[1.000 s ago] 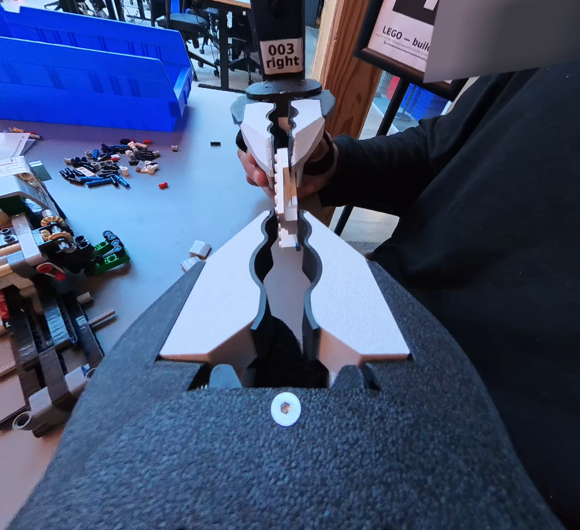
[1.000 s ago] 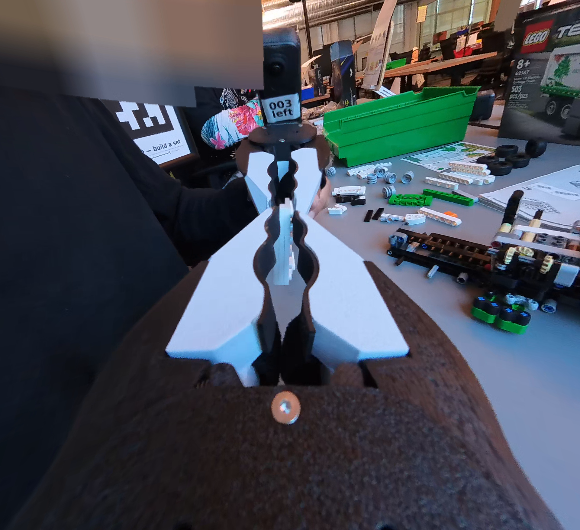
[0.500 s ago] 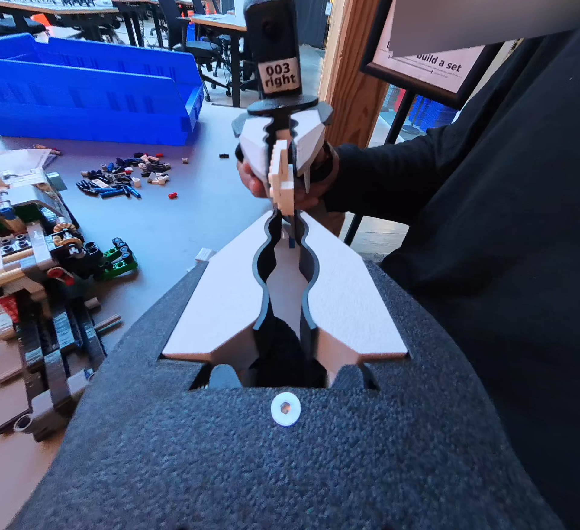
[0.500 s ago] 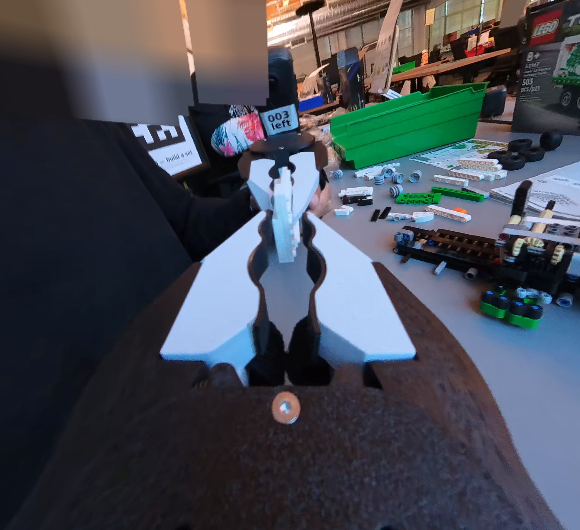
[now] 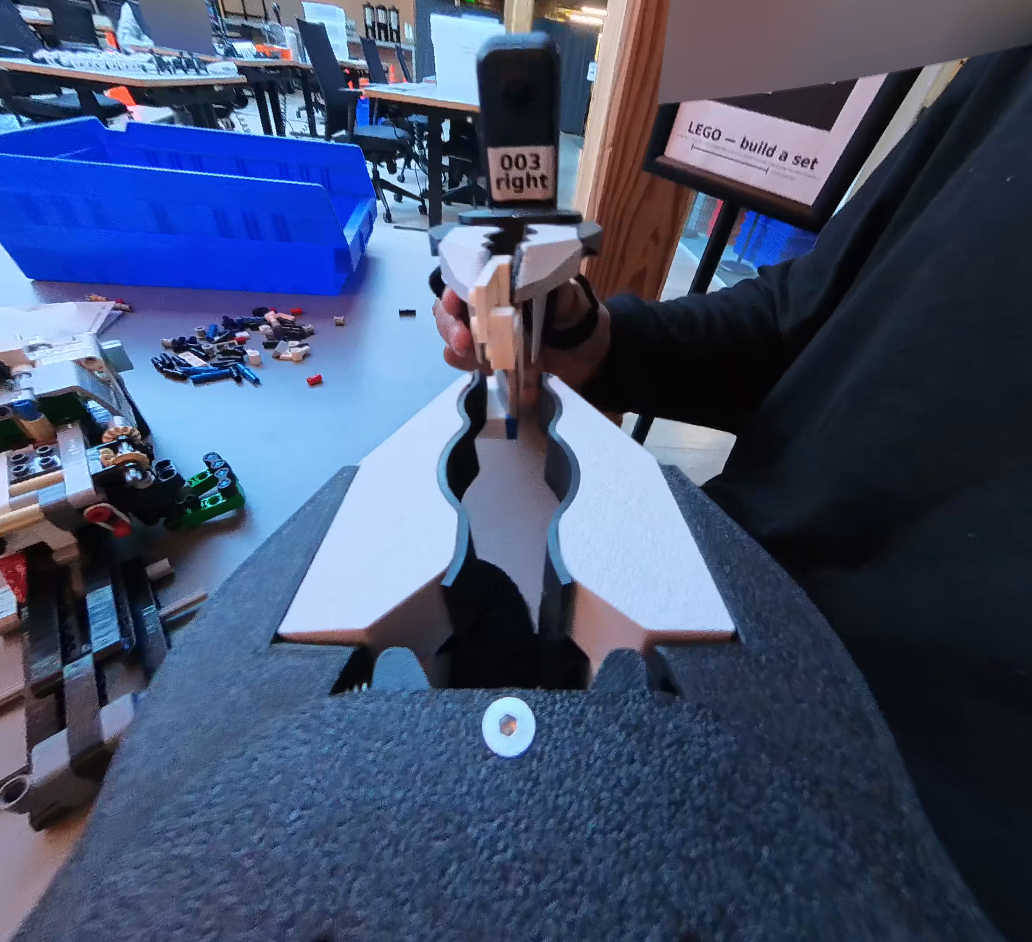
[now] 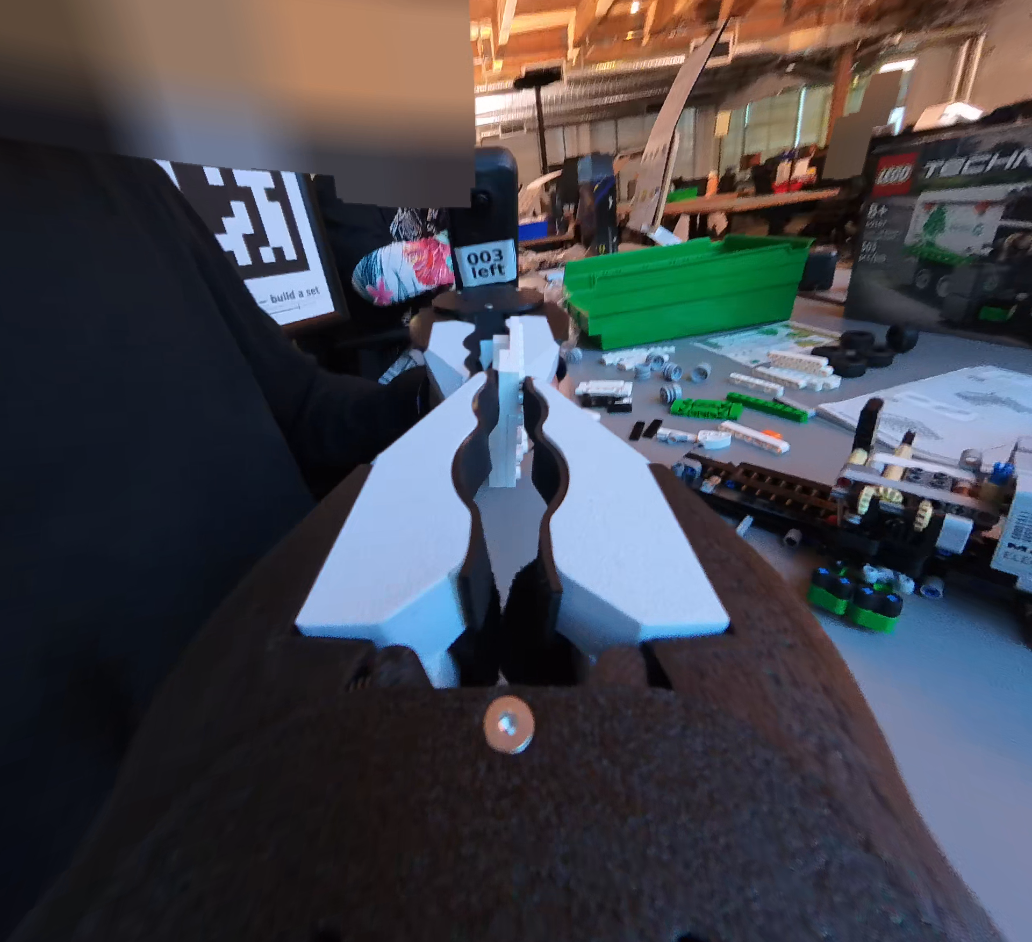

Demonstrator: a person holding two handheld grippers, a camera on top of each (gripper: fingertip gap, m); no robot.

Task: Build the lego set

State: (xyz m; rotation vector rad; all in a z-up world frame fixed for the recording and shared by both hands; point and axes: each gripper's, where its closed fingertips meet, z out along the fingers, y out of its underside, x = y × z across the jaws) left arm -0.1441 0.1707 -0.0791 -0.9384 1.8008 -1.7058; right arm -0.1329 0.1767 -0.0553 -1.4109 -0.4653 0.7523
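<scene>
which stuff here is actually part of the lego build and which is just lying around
In the job:
white stepped lego piece, held between both
left hand-held gripper
right hand-held gripper
half-built black lego chassis
loose white and green lego beams

Lying about:
green plastic bin
blue plastic bin
black lego set box

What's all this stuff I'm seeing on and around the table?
white brick piece: one, white, held in the air between both grippers
half-built model: one, black, grey and tan, on the grey table
blue bin: one, far side of the table in the left wrist view
green bin: one, back of the table in the right wrist view
small loose pins: a scatter, blue, black and tan, before the blue bin
black tyres: a few, near the set box
left gripper: one, white fingers, shut on the piece
right gripper: one, white fingers, shut on the piece
</scene>
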